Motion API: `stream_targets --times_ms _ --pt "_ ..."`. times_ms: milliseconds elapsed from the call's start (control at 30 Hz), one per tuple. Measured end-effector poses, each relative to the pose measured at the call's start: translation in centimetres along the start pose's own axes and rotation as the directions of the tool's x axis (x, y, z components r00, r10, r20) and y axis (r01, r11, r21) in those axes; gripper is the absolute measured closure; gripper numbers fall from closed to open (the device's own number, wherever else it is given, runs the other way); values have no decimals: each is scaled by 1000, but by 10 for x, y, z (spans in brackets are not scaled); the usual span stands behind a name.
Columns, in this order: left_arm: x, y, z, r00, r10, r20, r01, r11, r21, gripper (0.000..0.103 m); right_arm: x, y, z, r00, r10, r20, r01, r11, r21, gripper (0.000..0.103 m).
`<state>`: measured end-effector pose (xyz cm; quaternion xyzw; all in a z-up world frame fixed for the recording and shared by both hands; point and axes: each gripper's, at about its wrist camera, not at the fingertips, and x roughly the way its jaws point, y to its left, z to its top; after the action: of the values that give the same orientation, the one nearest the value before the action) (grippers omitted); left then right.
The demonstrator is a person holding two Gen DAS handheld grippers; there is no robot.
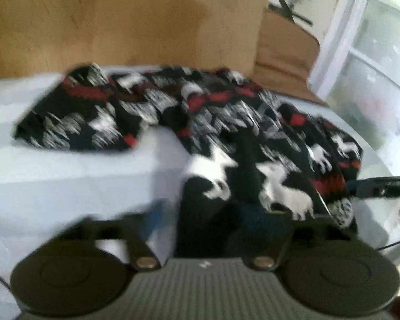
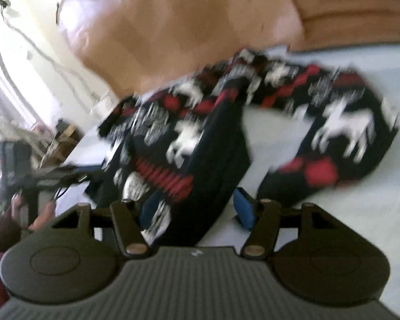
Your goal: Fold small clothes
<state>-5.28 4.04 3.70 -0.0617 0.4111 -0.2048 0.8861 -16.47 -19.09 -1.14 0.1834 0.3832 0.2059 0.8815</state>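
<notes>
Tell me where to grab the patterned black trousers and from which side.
Grip the patterned black trousers at the near hem of one leg, coming from the near edge of the white bed: both legs lie spread toward the camera, their ends closest and free.

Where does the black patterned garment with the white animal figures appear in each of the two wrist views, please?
Left wrist view: the patterned garment runs from left of centre across to the lower right, down to the camera's own tool.
Right wrist view: the patterned garment fills the centre, one part arching to the right.
Shared landmark: the pale sheet beneath it, with the tan wall behind.
</notes>
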Motion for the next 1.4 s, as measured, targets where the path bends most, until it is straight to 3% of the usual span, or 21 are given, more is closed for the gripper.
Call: stream_targets --times_ms 67,100,133,167,233,300,433,500,567,633,700,767,833,933,1033,1100,1167,1200,1233,1267,1400 --pt "1 -11 -2 999 41 9 -41 999 26 92 8 9 -8 1000 18 -11 -18 1000 11 38" --pt "-3 -14 -2 1000 30 10 -30 999 29 93 12 13 -11 1000 20 2 -20 1000 5 46" --pt "-10 -16 -2 1000 9 16 -10 1000 21 93 8 17 -10 1000 19 6 -19 1000 -16 86" --pt "-19 -18 0 999 -15 30 15 1000 15 93 13 20 -10 1000 6 -1 -6 1000 -24 93" --pt "-42 -28 6 994 -69 83 68 998 14 94 9 18 -2 1000 22 19 -22 999 -28 94" --pt "-73 -43 15 978 -125 166 120 992 43 94 -13 23 8 992 33 122 -25 998 -66 95" --pt "-106 -86 40 927 -241 286 196 964 179 91 -68 17 33 932 -43 361 74 995 -73 94" --pt "-97 -113 55 922 -258 289 185 949 257 79 -82 5 39 897 -122 426 151 988 -35 94" --pt "-80 -132 68 923 -261 281 166 932 321 39 -84 -11 41 872 -213 441 226 974 22 94" --pt "-65 -137 77 932 -208 298 101 936 337 38 -74 -33 38 856 -319 407 314 946 83 88" --pt "-50 -122 82 948 -144 284 61 957 284 33 -67 -49 27 853 -375 364 348 927 140 87" --pt "-40 -98 81 962 -77 260 27 981 193 25 -67 -60 12 870 -341 356 300 939 165 81" --pt "-25 -69 78 982 -14 190 1 998 65 25 -70 -70 3 881 -308 361 263 950 167 64" --pt "4 -28 63 997 -52 58 60 989 -138 25 -71 -65 -10 891 -279 358 246 960 136 51" --pt "28 -12 41 990 -140 -12 132 955 -266 25 -64 -56 -12 896 -294 333 268 956 121 37" --pt "47 -16 31 975 -218 -44 192 926 -325 25 -55 -50 -13 901 -302 312 273 953 133 38" --pt "58 -32 26 965 -260 -41 233 917 -323 26 -44 -54 -8 926 -274 259 248 960 130 70" --pt "60 -44 25 968 -247 -44 226 933 -280 34 -39 -56 -5 938 -253 236 234 967 104 88" --pt "64 -56 25 966 -247 -75 224 946 -236 68 -39 -51 -3 942 -242 234 228 970 86 90" --pt "62 -62 25 971 -226 -82 205 956 -210 93 -42 -49 1 939 -240 246 233 971 59 90" --pt "9 -42 35 976 -216 -10 210 958 -196 97 -71 -20 9 952 -77 296 86 996 -19 91"
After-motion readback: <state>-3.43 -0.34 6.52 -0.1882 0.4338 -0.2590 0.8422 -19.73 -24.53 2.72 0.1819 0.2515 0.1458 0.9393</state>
